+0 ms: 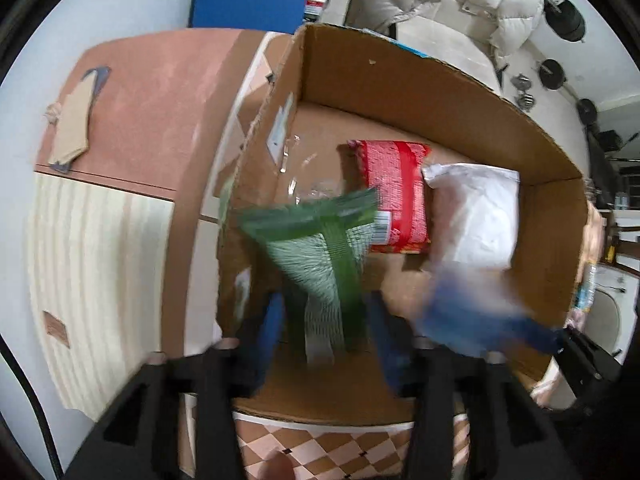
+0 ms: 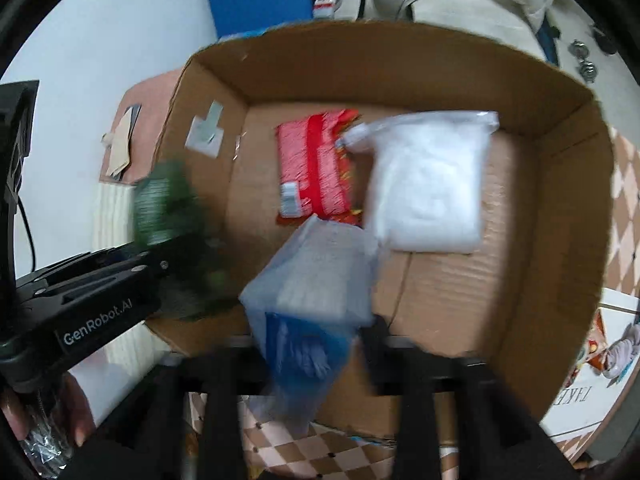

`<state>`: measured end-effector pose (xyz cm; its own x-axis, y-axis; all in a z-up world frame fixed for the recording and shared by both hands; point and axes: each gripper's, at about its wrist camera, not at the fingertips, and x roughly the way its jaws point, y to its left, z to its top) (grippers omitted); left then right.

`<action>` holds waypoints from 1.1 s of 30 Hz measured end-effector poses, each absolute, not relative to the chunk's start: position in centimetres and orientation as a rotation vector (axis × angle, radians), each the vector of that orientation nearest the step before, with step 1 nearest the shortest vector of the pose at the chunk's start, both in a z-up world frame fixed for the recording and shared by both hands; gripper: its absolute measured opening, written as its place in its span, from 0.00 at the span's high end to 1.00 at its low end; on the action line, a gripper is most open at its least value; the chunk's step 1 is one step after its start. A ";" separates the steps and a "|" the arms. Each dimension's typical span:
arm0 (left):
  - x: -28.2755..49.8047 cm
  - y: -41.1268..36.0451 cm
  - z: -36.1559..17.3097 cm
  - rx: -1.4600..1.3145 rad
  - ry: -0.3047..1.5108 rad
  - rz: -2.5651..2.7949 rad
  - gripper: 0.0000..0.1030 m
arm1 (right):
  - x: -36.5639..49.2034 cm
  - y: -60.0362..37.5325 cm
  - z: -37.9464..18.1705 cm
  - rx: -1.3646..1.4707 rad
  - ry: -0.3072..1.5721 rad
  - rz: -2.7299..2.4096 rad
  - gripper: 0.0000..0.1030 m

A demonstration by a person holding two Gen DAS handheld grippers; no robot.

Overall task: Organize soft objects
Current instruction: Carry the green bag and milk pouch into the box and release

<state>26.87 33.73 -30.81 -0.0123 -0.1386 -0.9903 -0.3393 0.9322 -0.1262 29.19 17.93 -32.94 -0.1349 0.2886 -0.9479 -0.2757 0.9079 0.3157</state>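
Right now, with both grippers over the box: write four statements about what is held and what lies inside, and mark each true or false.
1. The left gripper holds a green mesh pack. True.
2. The red pack lies outside the cardboard box. False: it lies on the box floor.
3. The white bag lies beside the red pack in the box. True.
4. The right gripper is empty. False: it holds a clear bag with blue contents.

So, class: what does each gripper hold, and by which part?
Left gripper: the green mesh pack, by its lower end. Right gripper: the clear bag, by its blue bottom end.
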 end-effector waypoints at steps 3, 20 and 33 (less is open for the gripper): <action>26.6 33.5 -30.0 -0.338 1.565 0.161 0.29 | 28.8 17.9 -32.7 -0.028 1.632 0.472 0.00; 20.7 29.8 -23.0 -0.085 1.319 0.211 0.02 | 23.7 12.2 -27.2 -0.088 1.424 0.187 0.00; 15.6 27.4 -18.4 -0.102 1.221 0.243 0.02 | 17.6 9.4 -21.8 -0.001 1.320 0.211 0.00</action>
<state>15.55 27.43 -18.44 0.3205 0.1297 -0.9383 -0.2389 0.9696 0.0524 17.55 9.36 -21.78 0.2314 0.1531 -0.9607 -0.1543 0.9808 0.1192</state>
